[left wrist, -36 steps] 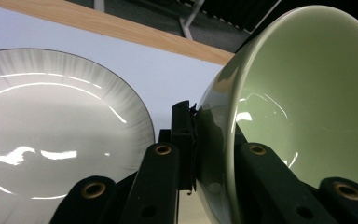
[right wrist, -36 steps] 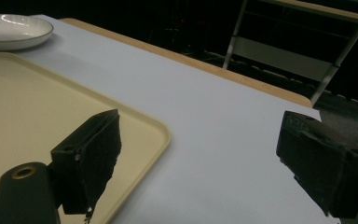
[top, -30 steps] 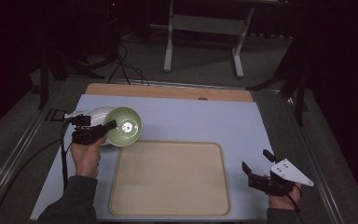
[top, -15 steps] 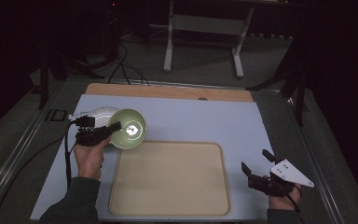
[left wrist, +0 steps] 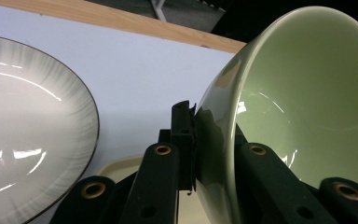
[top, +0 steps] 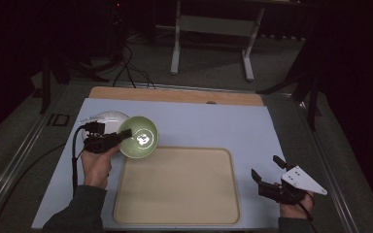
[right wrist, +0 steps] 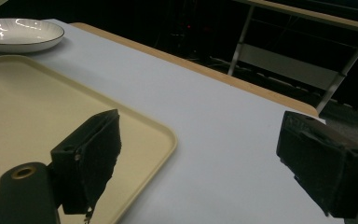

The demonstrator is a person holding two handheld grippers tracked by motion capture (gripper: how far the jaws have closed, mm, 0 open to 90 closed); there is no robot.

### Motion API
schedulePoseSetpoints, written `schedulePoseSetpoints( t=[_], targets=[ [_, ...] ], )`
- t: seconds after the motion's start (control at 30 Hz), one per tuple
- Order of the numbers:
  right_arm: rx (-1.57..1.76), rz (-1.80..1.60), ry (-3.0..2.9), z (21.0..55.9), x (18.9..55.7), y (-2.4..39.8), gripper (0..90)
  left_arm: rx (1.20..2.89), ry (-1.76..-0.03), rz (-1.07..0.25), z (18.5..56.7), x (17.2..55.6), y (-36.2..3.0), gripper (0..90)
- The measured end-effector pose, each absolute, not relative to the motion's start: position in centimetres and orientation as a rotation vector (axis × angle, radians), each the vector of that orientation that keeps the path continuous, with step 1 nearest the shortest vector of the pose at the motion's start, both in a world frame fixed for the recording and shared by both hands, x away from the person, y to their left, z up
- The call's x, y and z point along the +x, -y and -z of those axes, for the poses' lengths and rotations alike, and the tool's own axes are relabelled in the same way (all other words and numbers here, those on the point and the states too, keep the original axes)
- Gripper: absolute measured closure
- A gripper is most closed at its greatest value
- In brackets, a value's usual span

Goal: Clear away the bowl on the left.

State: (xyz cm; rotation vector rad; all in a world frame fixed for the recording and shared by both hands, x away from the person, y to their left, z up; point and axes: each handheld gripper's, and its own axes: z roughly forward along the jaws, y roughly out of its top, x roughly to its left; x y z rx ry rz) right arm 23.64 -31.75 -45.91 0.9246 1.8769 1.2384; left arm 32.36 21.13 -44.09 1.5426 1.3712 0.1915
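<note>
The left gripper (top: 122,136) clamps a glossy pale-green ceramic bowl's (top: 139,137) rim, tilted clear above the beige plastic tray (top: 177,187), seemingly for carrying; the right gripper (top: 268,177) rests empty, jaws spread.

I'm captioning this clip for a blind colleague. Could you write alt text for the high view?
The person's left gripper grips the rim of a tilted green bowl, held above the far left corner of an empty beige tray on a pale blue table. A white plate lies behind the bowl; the right gripper rests open beside the tray.
</note>
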Motion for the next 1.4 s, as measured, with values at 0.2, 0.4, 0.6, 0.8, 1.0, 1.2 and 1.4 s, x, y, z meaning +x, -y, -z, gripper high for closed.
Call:
schedulePoseSetpoints(
  t=[0.2,0.4,0.6,0.8,1.0,1.2,1.4],
  targets=[
    [0.923,-1.239,-1.878,45.9,23.6,31.8,13.3,1.568,-1.355,-0.187,44.0,32.2,-20.4,83.0],
    [0.923,-1.240,-1.877,45.9,23.6,31.8,13.4,1.598,-1.352,-0.185,44.1,32.1,-19.7,82.9],
    [0.915,-1.239,-1.879,45.9,23.6,31.7,13.4,1.619,-1.341,-0.180,44.2,32.0,-19.1,82.9],
    [0.912,-1.235,-1.881,45.9,23.6,31.7,13.4,1.633,-1.333,-0.174,44.3,32.0,-18.4,82.9],
    [0.909,-1.234,-1.882,45.9,23.6,31.6,13.4,1.648,-1.329,-0.166,44.6,31.9,-17.8,82.9],
    [0.909,-1.233,-1.882,45.9,23.5,31.6,13.3,1.661,-1.324,-0.158,44.7,31.8,-17.2,82.9],
    [0.908,-1.232,-1.882,45.9,23.5,31.6,13.4,1.680,-1.322,-0.158,44.9,31.8,-16.7,82.9]
  ],
)
